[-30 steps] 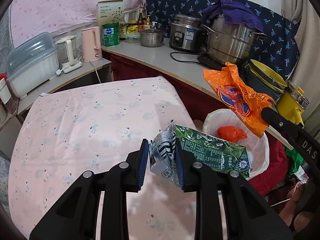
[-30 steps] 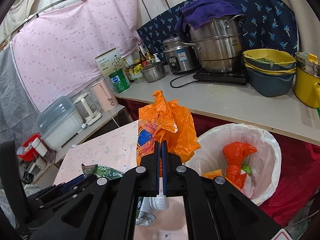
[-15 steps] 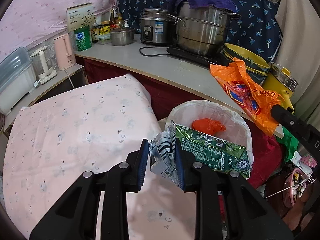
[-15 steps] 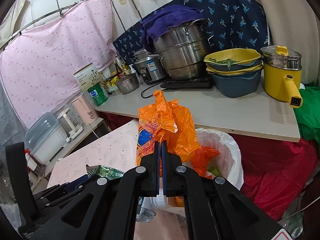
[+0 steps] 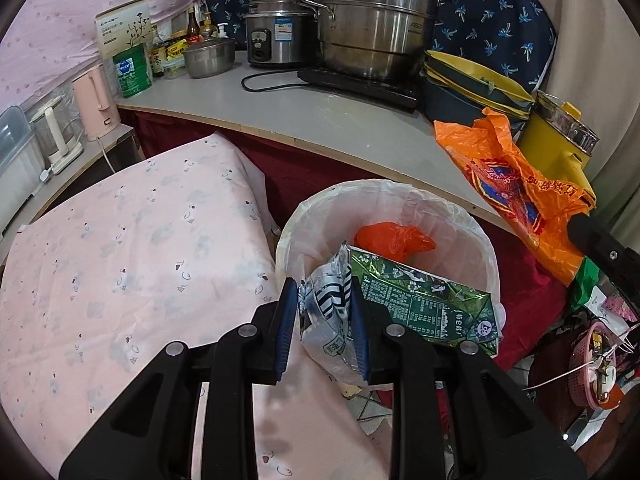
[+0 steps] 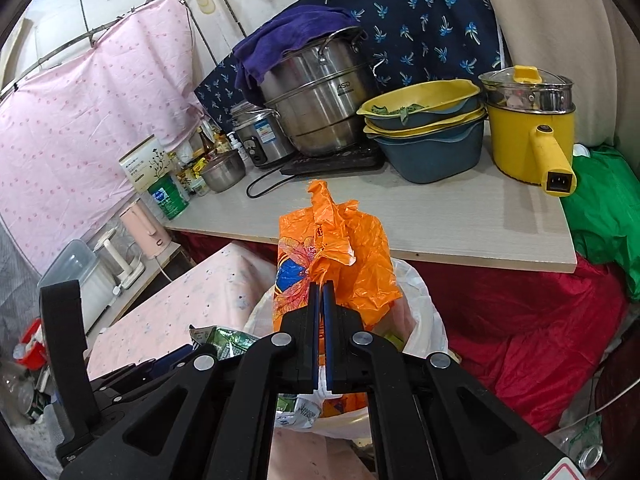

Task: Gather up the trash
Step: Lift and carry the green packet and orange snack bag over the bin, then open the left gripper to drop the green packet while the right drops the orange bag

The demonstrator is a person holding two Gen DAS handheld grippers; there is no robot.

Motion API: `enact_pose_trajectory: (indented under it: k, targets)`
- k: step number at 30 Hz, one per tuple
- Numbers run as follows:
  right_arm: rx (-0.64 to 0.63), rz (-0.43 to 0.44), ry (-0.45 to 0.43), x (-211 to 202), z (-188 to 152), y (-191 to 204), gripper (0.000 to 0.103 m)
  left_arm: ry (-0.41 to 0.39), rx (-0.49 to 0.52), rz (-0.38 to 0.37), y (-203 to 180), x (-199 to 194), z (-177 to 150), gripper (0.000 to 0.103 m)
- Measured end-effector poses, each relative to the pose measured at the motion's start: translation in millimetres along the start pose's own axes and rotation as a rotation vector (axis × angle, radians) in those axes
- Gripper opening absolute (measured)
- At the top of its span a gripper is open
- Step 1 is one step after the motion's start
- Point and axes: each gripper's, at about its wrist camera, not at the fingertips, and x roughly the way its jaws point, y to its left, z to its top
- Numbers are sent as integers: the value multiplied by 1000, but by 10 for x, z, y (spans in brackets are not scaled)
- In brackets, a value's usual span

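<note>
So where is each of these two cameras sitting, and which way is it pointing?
Left wrist view: rides on the left gripper, looking forward and down along its fingers at the crushed carton it clamps over the white-lined bin; the right gripper's tip shows at the right edge.
Right wrist view: rides on the right gripper, looking forward at the orange bag it pinches above the bin, counter behind; the left gripper shows at lower left.
Shared: bin, orange bag, carton, steel pot, yellow pot.

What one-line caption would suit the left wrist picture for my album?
Left gripper holds a crumpled green carton over the white-lined trash bin, an orange plastic bag dangling alongside.
</note>
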Motion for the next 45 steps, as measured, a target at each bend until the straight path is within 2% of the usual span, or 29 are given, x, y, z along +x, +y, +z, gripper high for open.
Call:
enact_pose_trajectory:
  k: [8, 15, 23, 30, 34, 37, 45]
  targets:
    - [4, -2, 15, 118, 13, -43, 2, 19, -5, 4, -17, 169, 22, 26]
    - [-5, -2, 28, 201, 13, 14, 2, 6, -28, -1, 9, 204, 56, 38]
    - [-23, 12, 50, 318, -20, 120, 2, -15, -58, 14, 145, 178, 121, 43]
    - [-34, 27, 77, 440, -71, 197, 2, -20, -90, 33, 306, 153, 127, 44]
    - [-42, 28, 87, 493, -99, 234, 7, -22, -100, 39, 362, 134, 119, 45]
    - [-42, 29, 94, 524, -118, 246, 10, -25, -101, 46, 387, 122, 108, 50]
    - [-44, 31, 94, 523, -149, 278, 16, -34, -98, 54, 398, 66, 82, 51]
